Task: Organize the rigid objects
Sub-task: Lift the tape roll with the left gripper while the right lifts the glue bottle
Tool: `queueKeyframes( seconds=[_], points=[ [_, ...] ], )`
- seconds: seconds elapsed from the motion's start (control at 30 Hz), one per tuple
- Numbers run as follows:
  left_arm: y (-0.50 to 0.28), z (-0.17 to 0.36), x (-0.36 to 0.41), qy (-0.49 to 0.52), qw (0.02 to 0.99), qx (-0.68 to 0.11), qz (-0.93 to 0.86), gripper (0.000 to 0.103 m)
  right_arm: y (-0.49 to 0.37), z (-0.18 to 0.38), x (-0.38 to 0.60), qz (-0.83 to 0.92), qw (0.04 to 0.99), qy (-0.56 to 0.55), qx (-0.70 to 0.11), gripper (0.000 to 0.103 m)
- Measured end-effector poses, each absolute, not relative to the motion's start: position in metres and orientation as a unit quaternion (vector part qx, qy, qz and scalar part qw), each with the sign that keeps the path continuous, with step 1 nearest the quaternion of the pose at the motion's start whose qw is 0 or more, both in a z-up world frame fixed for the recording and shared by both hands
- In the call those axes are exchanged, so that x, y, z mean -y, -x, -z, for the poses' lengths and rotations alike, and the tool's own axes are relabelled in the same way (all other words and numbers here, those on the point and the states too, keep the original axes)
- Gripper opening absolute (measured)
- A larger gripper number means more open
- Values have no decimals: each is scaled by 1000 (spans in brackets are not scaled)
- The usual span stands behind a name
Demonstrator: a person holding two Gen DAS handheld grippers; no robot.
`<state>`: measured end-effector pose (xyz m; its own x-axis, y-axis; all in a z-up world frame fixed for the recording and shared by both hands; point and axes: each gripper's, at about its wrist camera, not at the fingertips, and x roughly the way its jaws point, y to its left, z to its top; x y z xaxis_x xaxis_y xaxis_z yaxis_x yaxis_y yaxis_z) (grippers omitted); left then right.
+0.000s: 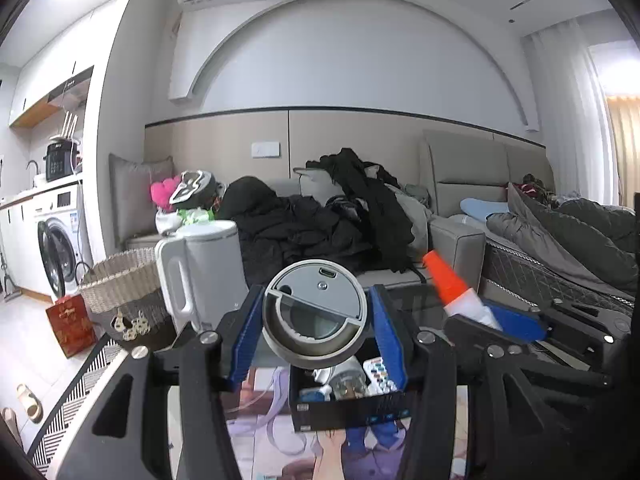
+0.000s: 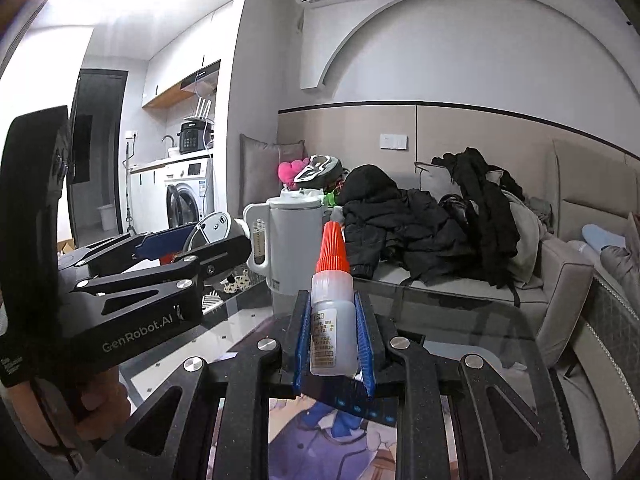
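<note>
From the left wrist camera, the left gripper (image 1: 316, 320) clamps its blue pads on a round grey device (image 1: 315, 312), held at the centre of the frame with its flat face toward the lens. At six o'clock beneath it, a black box (image 1: 352, 410) of small items sits on the glass bench (image 1: 424, 300) over a printed mat (image 1: 264, 432). At three o'clock the right gripper (image 1: 480, 316) reaches in, closed on a small glue bottle (image 1: 460, 292) whose orange cap points toward twelve. At nine o'clock stand a white kettle (image 1: 200, 272) and a woven basket (image 1: 124, 284); dark clothes (image 1: 320, 220) pile on the sofa behind. From the right wrist camera, the right gripper (image 2: 334, 344) pinches the glue bottle (image 2: 332, 312) upright at the centre, cap upward, above the bench (image 2: 460, 320). At nine o'clock the left gripper (image 2: 208, 240) holds the round grey device (image 2: 216, 230) edge-on, just beside the kettle (image 2: 288, 244), which stands at eleven o'clock from the bottle. Part of a hand (image 2: 96, 400) shows at eight o'clock.
</note>
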<state>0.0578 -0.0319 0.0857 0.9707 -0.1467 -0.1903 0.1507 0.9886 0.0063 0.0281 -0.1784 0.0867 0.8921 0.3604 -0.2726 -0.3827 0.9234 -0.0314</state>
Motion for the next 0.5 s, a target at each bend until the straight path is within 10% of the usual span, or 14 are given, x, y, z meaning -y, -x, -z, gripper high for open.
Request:
queueKeyframes(
  seconds=[0.5],
  points=[
    [-119,-80,34,15,990,-121,72,51,-95,-95,174,-170,973,44,-149,20]
  ],
)
